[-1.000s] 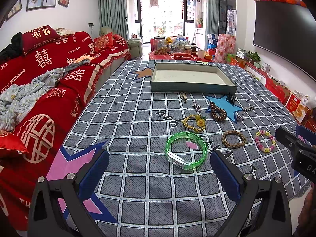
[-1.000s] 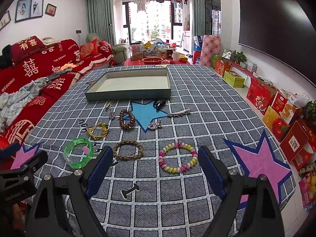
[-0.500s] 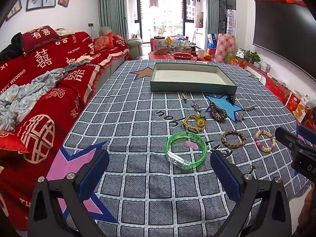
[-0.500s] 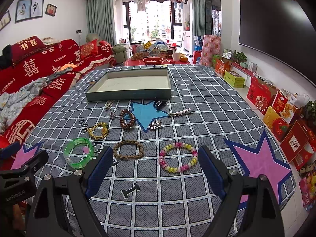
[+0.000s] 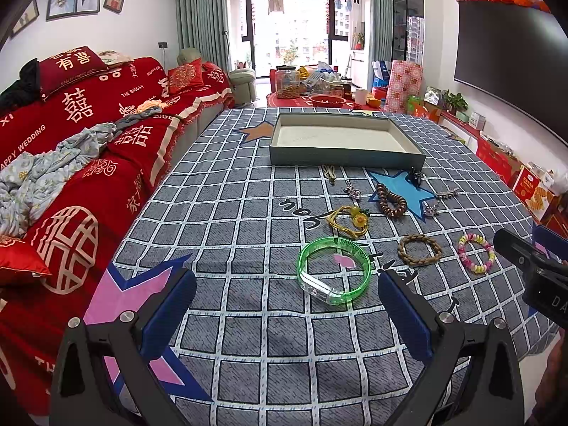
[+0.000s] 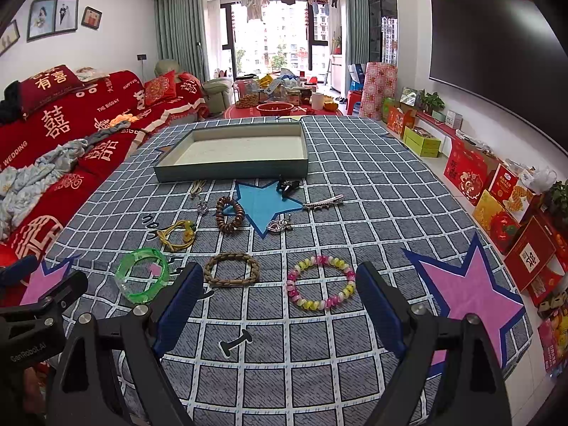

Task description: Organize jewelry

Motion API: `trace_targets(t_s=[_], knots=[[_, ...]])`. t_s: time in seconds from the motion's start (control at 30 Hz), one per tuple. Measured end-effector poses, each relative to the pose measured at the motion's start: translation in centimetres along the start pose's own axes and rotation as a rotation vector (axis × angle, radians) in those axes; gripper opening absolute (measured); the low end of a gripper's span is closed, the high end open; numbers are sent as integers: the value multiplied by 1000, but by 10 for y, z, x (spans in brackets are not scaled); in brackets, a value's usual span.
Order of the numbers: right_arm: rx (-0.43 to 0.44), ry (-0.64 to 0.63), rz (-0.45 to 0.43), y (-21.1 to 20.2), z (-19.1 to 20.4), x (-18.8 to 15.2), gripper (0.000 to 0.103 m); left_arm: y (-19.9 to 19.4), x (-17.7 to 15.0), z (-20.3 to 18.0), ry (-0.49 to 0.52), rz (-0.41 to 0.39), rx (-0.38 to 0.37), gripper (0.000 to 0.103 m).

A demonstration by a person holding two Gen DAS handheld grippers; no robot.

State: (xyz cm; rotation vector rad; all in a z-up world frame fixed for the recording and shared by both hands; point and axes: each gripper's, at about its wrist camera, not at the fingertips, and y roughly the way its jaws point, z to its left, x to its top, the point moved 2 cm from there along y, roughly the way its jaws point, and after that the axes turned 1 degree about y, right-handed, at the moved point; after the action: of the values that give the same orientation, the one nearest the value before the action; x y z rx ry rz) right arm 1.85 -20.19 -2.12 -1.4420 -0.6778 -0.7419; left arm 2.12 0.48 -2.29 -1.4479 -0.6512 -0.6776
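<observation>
Jewelry lies spread on a grey checked cloth in front of a shallow grey-green tray (image 5: 346, 159) (image 6: 230, 170). A green bangle (image 5: 333, 269) (image 6: 142, 278) lies just ahead of my left gripper (image 5: 285, 294), which is open and holds nothing. A pink and yellow bead bracelet (image 6: 321, 282) (image 5: 475, 257) lies between the open, empty fingers of my right gripper (image 6: 278, 287). A braided brown bracelet (image 6: 232, 269) (image 5: 420, 249), a yellow cord bracelet (image 6: 177, 236) (image 5: 349, 218), a brown coil hair tie (image 6: 229, 213) (image 5: 390, 204), a silver hair clip (image 6: 323, 201) and small pendants lie farther out.
A red sofa (image 5: 71, 149) with crumpled clothes runs along the left of the table. Red gift boxes (image 6: 497, 206) line the floor on the right under a wall television (image 6: 490, 46). A low red table (image 5: 319, 99) with bowls and jars stands beyond the far edge.
</observation>
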Motion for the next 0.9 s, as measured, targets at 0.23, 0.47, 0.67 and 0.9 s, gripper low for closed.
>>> trace_targets(t_s=[0.23,0.47,0.67,0.9], knots=[[0,0,0,0,0,0,90,0,0,0,2,2,1,103],[1,0,6,1,1,0,90,-1,1,0,2,3,1,103],[5,1,11,5,5,-3,90,0,1,2,2,6,4,103],[10,24,45,15,-7,-5,90,11,2,9,3,28,-4,103]])
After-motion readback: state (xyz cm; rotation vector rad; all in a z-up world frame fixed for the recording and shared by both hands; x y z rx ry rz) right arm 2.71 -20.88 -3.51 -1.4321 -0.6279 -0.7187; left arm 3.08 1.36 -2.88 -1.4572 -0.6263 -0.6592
